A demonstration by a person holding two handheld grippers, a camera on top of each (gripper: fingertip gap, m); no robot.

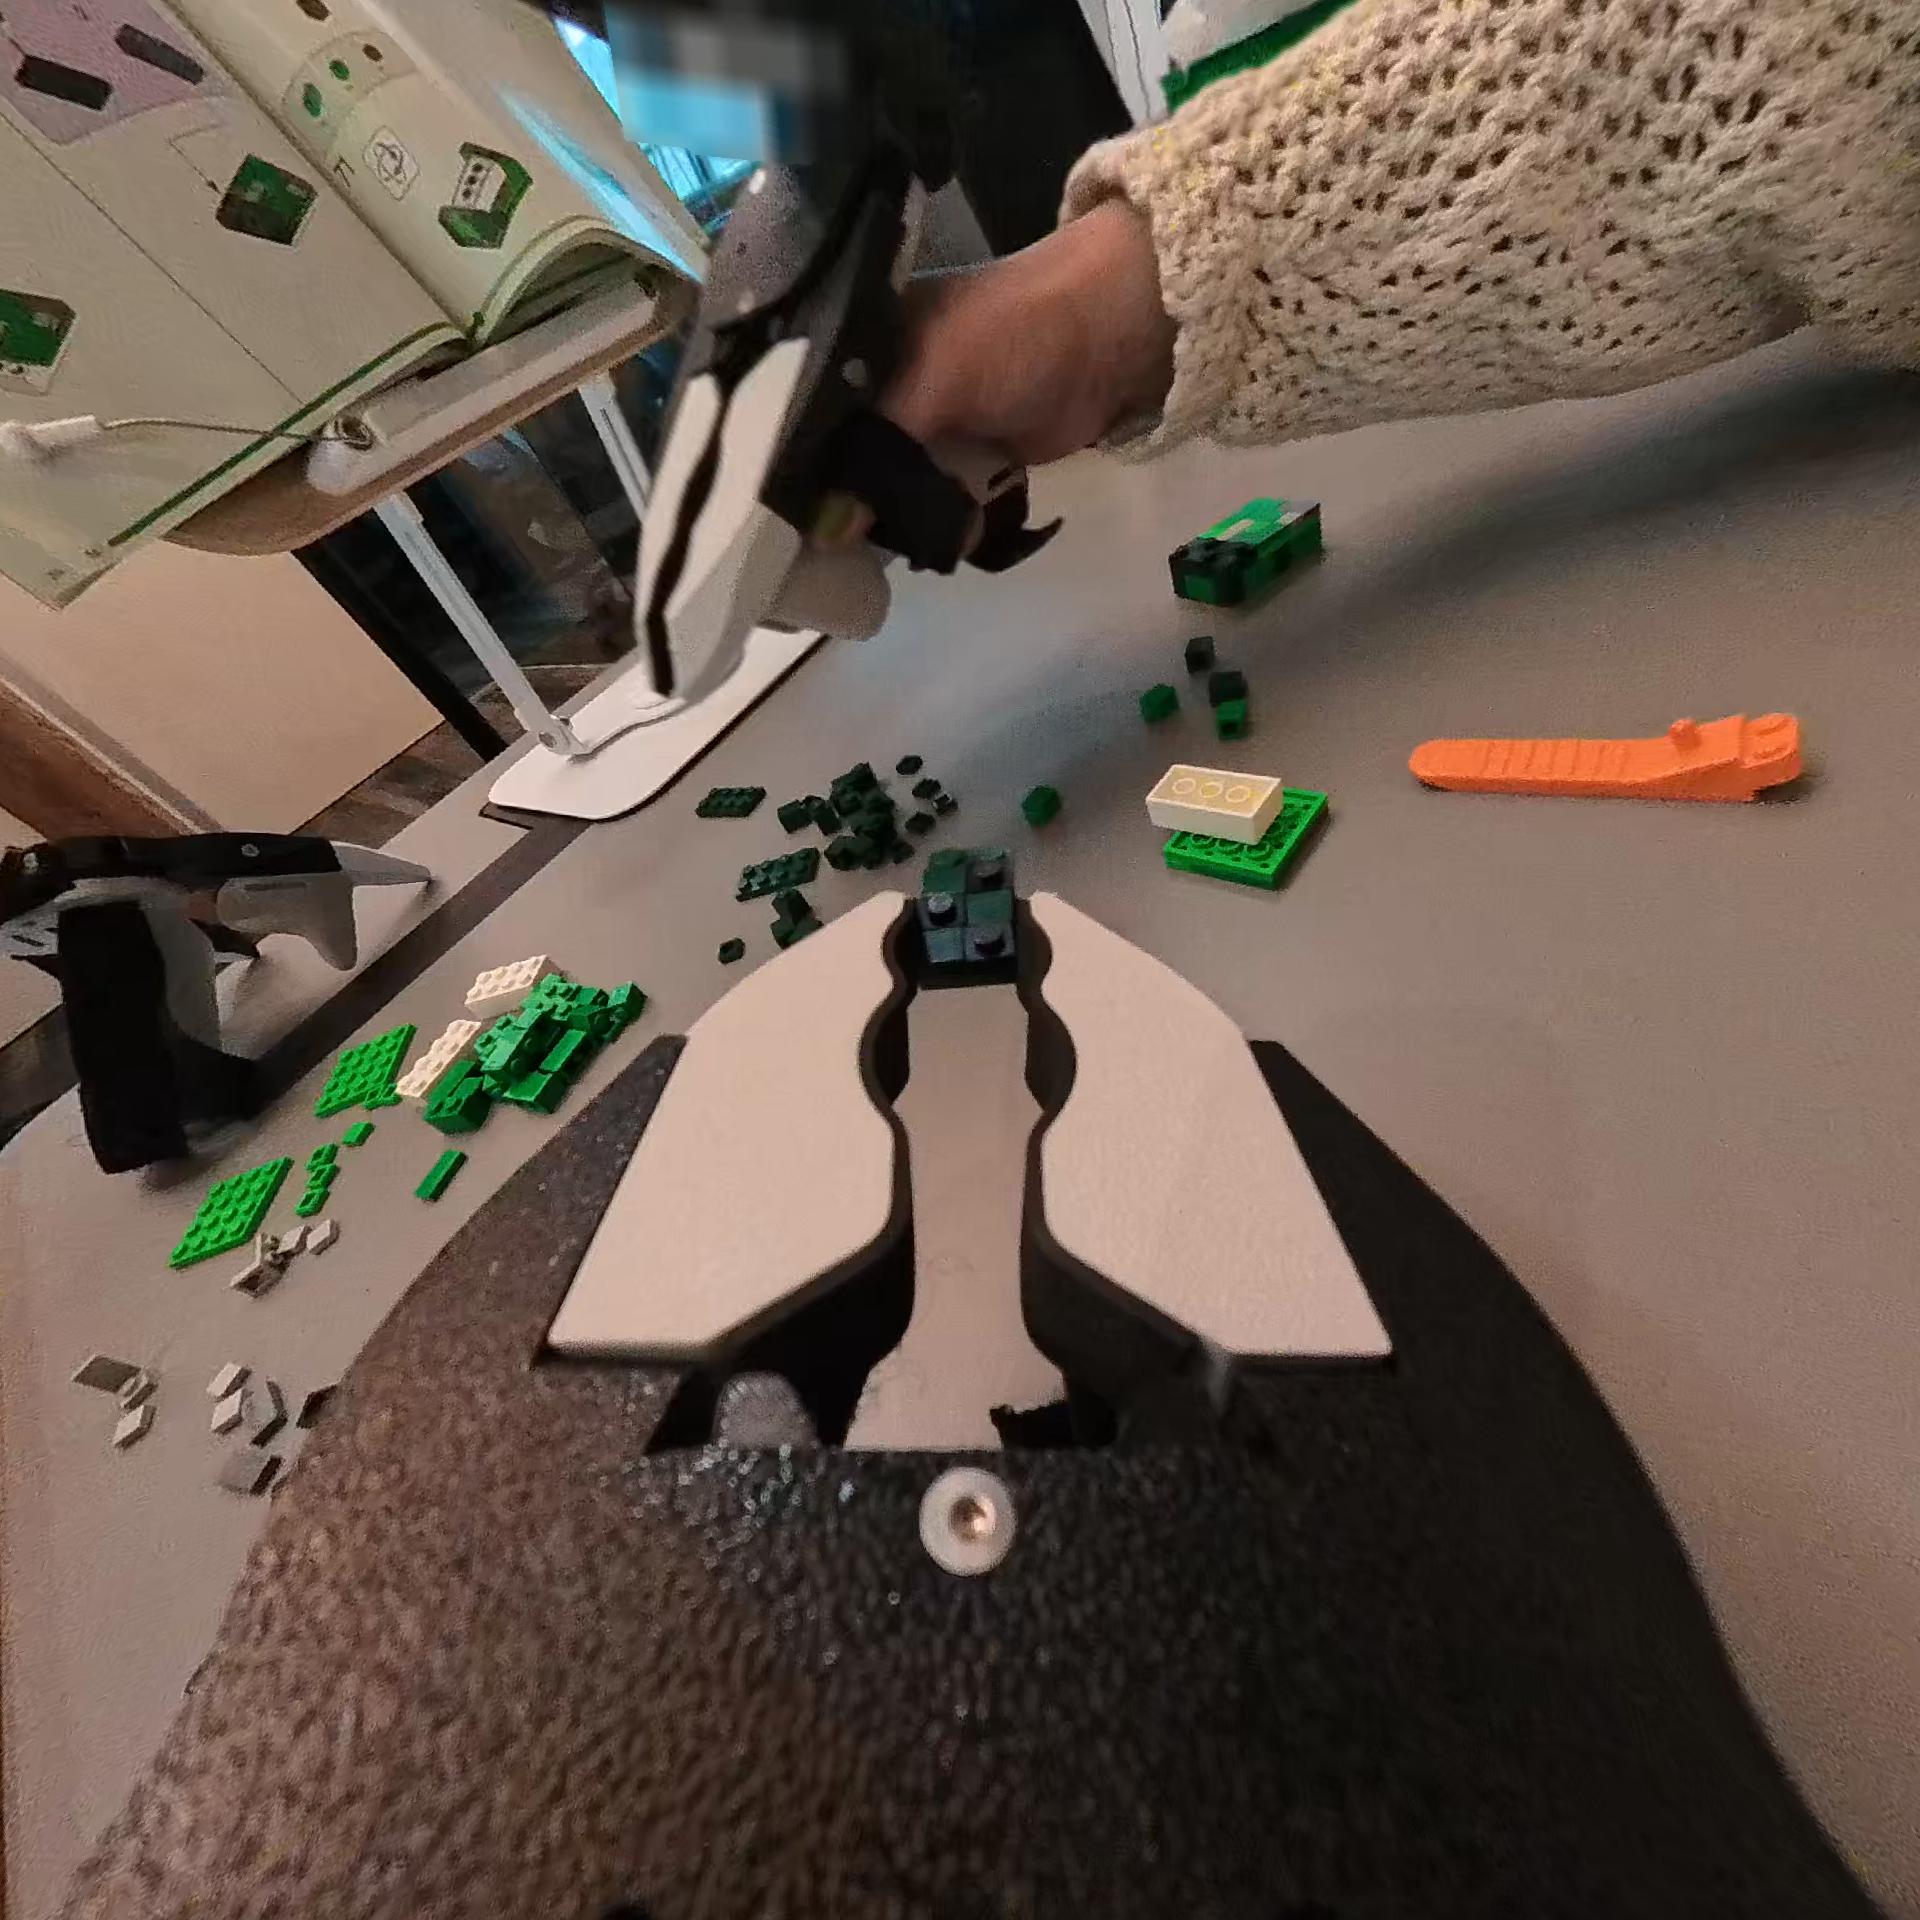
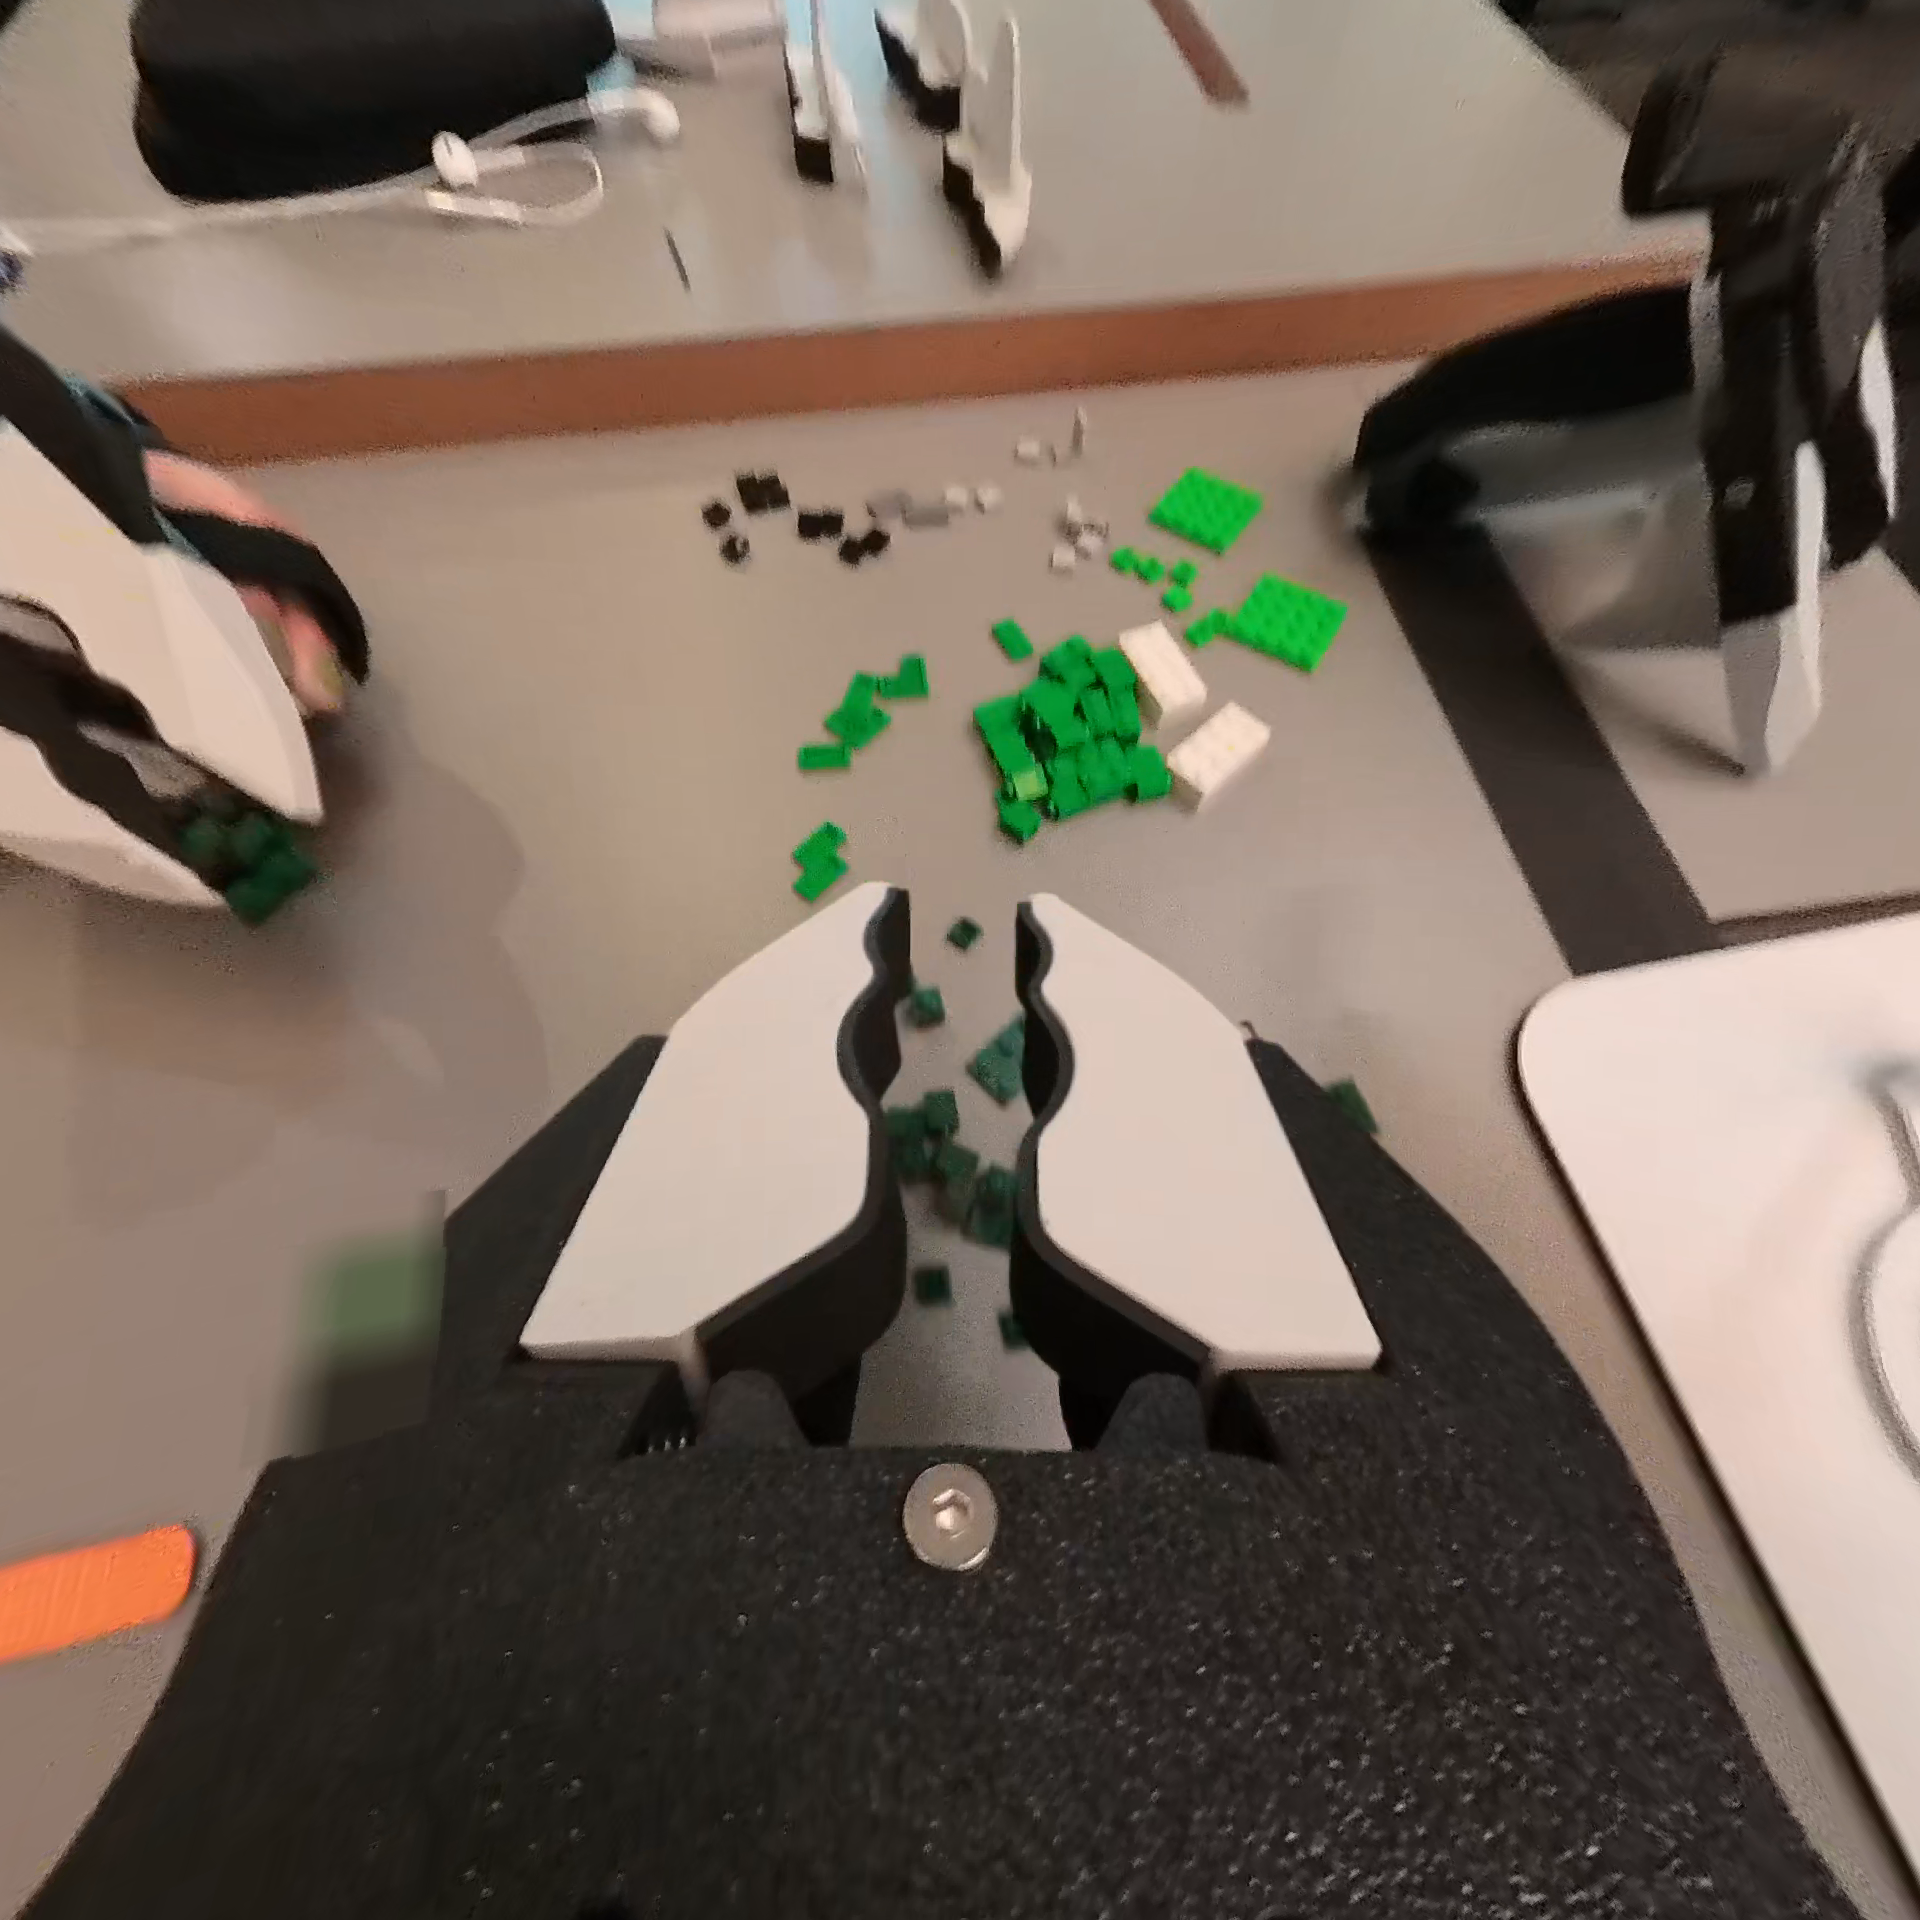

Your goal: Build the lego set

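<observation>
My left gripper [image 1: 968, 902] is shut on a small dark green lego assembly [image 1: 961, 935] with grey studs, held just above the grey table [image 1: 1558, 1143]. It also shows in the right wrist view [image 2: 244, 868], at the left, with the assembly [image 2: 260, 862] at its tip. My right gripper [image 2: 964, 906] is open and empty, hovering over scattered dark green pieces [image 2: 951, 1138]. In the left wrist view it [image 1: 665, 665] hangs tip-down at the back, held by a hand in a knit sleeve. A bright green pile with white bricks [image 2: 1070, 748] lies ahead of it.
A white brick on a green plate [image 1: 1242, 821], a small green-black build [image 1: 1247, 551] and an orange brick separator [image 1: 1610, 764] lie to the right. An instruction booklet [image 1: 260, 260] sits on a white stand [image 1: 644, 748]. A spare gripper [image 1: 208, 935] stands at left. Grey pieces [image 1: 239, 1403] lie near. My right fingertips sit around 15 cm from my left ones.
</observation>
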